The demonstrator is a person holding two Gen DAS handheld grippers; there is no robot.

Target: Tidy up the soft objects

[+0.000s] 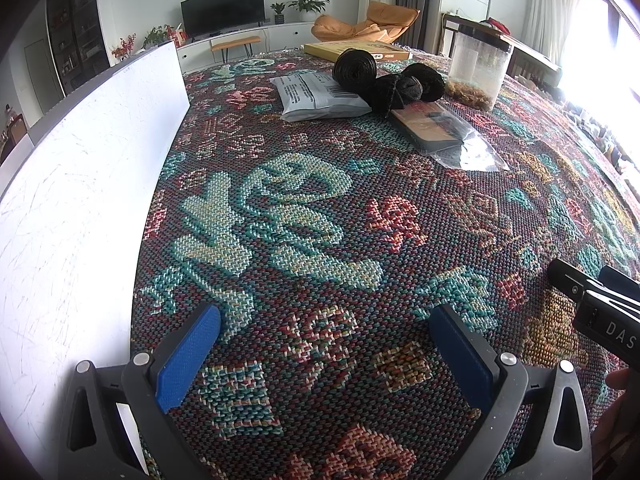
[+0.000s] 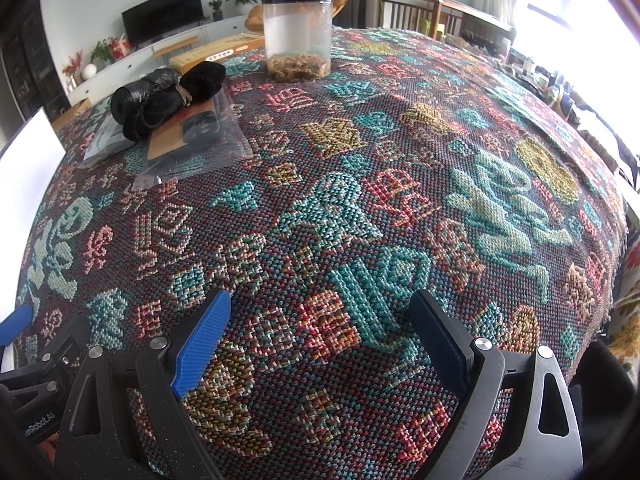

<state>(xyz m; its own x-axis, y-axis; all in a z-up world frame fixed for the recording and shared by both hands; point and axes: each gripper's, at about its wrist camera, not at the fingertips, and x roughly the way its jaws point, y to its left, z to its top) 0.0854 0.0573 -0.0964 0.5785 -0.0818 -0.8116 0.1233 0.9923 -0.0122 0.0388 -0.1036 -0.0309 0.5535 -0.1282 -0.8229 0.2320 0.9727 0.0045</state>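
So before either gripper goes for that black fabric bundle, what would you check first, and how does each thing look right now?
1. Left gripper open and empty: ok.
2. Right gripper open and empty: ok.
3. Black fabric bundle in plain sight: ok, seen in both views.
4. Bundle free of other things: not ok; it lies partly on the clear plastic packet, against the black roll and the grey mailer bag.
5. Path across the woven cloth to the bundle: ok, nothing in between.
6. Clear jar far enough away to stay upright: cannot tell.
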